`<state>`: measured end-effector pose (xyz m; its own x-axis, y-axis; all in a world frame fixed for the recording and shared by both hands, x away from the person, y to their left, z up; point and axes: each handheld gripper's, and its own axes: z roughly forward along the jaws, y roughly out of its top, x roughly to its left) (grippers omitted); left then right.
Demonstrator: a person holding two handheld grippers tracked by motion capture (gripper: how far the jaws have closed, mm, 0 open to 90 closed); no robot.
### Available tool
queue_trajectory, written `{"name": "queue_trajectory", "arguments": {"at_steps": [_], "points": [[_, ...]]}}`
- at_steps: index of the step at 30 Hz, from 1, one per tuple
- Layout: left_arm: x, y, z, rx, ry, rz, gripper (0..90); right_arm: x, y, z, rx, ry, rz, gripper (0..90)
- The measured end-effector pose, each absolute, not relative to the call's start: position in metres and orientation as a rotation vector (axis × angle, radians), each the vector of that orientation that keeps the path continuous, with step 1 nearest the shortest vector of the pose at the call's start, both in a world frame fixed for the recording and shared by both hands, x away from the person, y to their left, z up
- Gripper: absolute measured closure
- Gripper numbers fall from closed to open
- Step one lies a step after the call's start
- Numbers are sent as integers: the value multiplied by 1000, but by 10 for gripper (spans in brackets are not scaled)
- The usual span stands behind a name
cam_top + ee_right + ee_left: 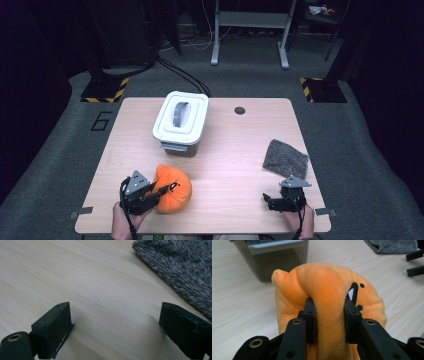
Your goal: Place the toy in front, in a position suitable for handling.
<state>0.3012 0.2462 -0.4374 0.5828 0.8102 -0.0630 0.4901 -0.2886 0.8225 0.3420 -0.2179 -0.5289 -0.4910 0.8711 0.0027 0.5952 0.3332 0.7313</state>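
Wood surface (pixel 225 150), dark carpet around. Left claw (pixel 329 315) clenched on a fold of the plush pumpkin (pixel 172 189) at near left, pinch deep enough to lift. Right claw (pixel 272 201) released, idle at near right by the grey cloth (pixel 285 159). Lidded bin (pixel 181 120) far centre, likely destination.

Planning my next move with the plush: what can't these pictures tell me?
- Bin: contents hidden under its lid in the high view; cut off by the top edge in the left gripper view.
- Plush: its underside and face, mostly hidden by the left gripper.
- Cloth: cut off by the right gripper view's edge.
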Motion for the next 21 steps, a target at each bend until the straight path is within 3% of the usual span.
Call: {"name": "queue_trajectory", "arguments": {"at_steps": [21], "points": [[335,165,-437,1965,937,396,691,342,-219,-529,1296,2209,969,113]]}}
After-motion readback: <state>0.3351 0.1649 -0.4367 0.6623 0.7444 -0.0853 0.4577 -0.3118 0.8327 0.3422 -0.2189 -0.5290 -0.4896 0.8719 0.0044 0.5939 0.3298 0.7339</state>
